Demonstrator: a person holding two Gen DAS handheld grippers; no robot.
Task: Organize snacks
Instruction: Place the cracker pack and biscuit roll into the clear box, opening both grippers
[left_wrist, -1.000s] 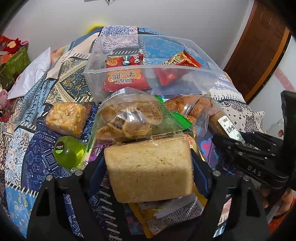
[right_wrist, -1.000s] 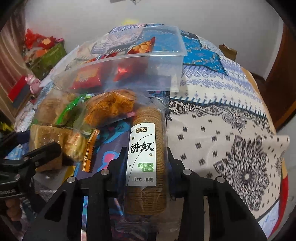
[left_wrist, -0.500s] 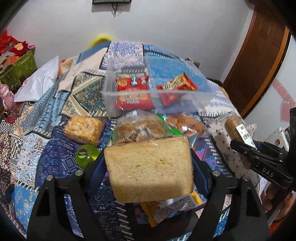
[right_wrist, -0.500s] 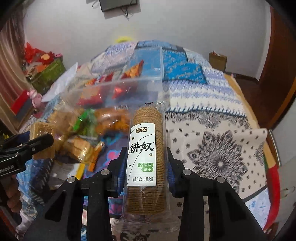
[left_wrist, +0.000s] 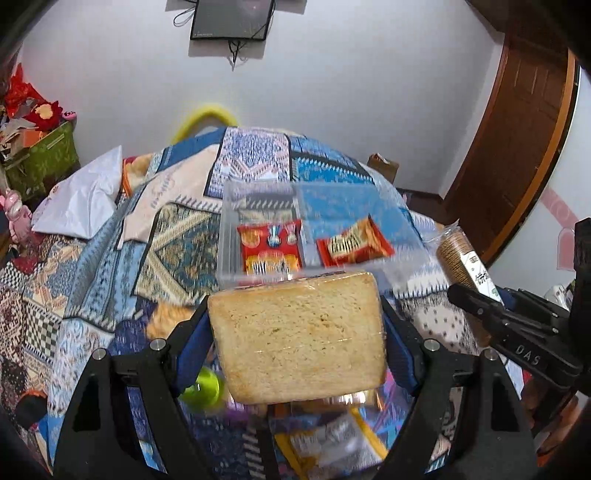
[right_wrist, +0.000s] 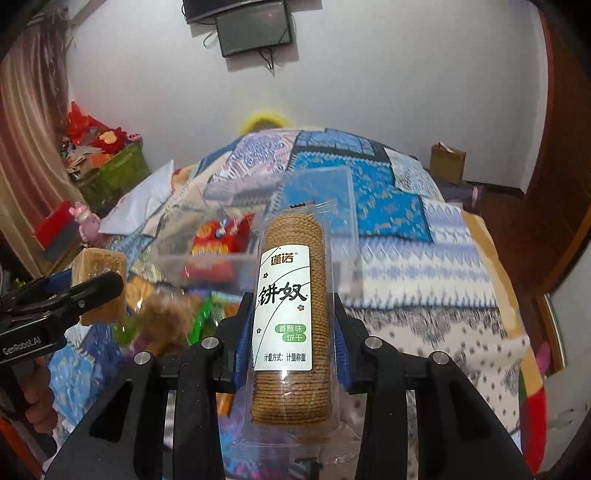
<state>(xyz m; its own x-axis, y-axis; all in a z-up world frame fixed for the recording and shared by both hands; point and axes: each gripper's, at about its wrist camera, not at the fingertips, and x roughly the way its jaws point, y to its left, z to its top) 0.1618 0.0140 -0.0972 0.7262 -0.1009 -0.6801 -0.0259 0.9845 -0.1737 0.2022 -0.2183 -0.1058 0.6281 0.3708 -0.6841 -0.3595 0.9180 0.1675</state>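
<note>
My left gripper (left_wrist: 295, 325) is shut on a wrapped square tan cake (left_wrist: 299, 336), held above the patterned bedspread. My right gripper (right_wrist: 290, 314) is shut on a clear sleeve of round biscuits (right_wrist: 291, 325) with a white label, lifted off the bed. Ahead lies a clear plastic bin (left_wrist: 229, 236) holding a red snack packet (left_wrist: 269, 247) and an orange-red packet (left_wrist: 354, 243). In the left wrist view the right gripper and its biscuit sleeve (left_wrist: 458, 258) show at the right. In the right wrist view the left gripper with the cake (right_wrist: 99, 284) shows at the left.
Loose snacks lie on the bed below: a green round cup (left_wrist: 205, 387), a yellow packet (left_wrist: 325, 443), bagged pastries (right_wrist: 166, 314). A white pillow (left_wrist: 81, 195) and a green box (left_wrist: 40, 155) sit left. A brown door (left_wrist: 517, 140) stands right; a cardboard box (right_wrist: 447, 158) is beyond the bed.
Both grippers have risen with their snacks still held. The bin and loose snacks now look farther and lower, and more of the wall shows.
</note>
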